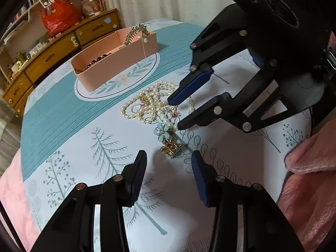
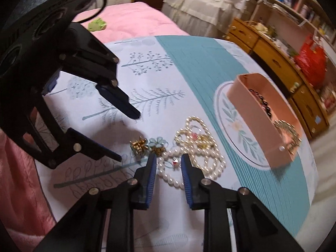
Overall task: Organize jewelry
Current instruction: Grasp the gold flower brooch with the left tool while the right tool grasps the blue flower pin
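The left gripper (image 1: 169, 157) hangs nearest, its jaws spread over the printed cloth (image 1: 69, 130) with nothing between them, just short of a gold clip (image 1: 170, 147) and a pale blue flower brooch (image 1: 162, 131). Beyond those lies a tangled heap of cream pearl strands (image 1: 151, 101), with small gold and pink pieces caught among the beads. The right gripper (image 1: 174, 114) points down at the heap's edge, jaws partly apart, straddling one pearl strand without pinching it. Farther back stands a pink tray (image 1: 117, 67), holding dark red beads (image 1: 98, 59) and a gold comb (image 1: 134, 34) leaning on its rim.
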A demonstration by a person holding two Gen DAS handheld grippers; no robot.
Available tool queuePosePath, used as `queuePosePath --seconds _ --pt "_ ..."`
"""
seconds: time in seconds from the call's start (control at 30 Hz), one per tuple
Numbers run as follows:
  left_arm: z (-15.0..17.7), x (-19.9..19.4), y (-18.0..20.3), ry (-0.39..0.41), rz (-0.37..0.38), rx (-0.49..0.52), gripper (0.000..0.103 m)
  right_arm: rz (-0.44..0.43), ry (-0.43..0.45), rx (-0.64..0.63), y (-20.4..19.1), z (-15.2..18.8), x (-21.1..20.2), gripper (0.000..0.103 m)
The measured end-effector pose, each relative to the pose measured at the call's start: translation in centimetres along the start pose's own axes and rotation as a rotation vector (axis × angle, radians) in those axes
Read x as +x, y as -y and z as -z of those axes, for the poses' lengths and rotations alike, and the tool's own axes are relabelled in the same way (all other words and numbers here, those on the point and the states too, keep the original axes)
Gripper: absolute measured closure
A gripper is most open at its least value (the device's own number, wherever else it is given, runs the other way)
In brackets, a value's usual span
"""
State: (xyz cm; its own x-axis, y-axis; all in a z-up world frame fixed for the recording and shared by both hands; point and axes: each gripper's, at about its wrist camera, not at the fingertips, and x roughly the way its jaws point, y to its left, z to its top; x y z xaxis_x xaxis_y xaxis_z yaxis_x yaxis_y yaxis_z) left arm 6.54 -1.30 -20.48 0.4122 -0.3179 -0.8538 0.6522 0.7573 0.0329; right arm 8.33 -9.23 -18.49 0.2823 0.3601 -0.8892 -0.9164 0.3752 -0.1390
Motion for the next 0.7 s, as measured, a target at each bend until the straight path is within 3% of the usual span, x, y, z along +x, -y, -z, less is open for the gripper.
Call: queuePosePath --seconds 0.23,0.4,0.7 --pt "-0.2 1.3 -1.0 0.001 0.059 -0.002 0.061 -0.067 -0.023 -0.017 0.9 -0.4 1.3 0.08" --pt "-0.5 2.0 -1.6 0.007 0.093 -0.002 0.082 -0.093 -0.021 -0.018 0.9 -0.5 1.2 0.084" --pt "0.0 1.8 -2.1 -0.003 0.083 0.005 0.087 -0.132 -0.017 -0.023 0.6 -1.1 1.6 0.084"
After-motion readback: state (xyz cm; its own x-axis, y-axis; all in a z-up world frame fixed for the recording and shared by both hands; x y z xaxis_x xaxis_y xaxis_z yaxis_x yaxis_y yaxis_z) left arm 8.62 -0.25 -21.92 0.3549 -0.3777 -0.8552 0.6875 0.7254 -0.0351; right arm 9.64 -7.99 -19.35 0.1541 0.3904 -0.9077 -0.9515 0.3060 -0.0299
